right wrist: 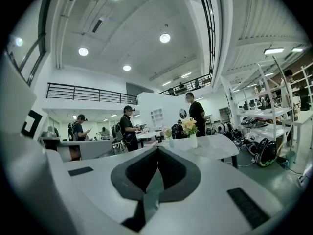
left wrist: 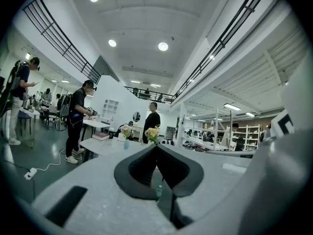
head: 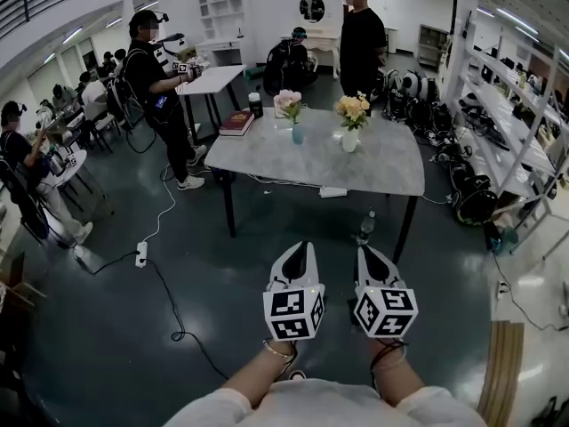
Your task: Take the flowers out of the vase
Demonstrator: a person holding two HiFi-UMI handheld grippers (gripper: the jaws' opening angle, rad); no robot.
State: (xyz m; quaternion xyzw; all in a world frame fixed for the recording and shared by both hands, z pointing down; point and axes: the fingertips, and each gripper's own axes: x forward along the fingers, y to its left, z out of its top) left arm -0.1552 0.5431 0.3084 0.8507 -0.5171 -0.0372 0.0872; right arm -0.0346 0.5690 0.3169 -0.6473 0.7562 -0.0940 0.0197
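Grippers near: left gripper (head: 305,249) and right gripper (head: 365,253) clenched, empty, well short of table (head: 382,167). Advice: approach, open, pinch stems above the rim, lift straight. On the far grey table: yellow flowers (head: 353,107) in white vase (head: 350,140), pink flowers (head: 288,102) in blue vase (head: 297,135). People beyond.

L gripper (head: 298,261) & R gripper (head: 373,263) side by side, lower centre of head view; both level, jaws closed, nothing between.
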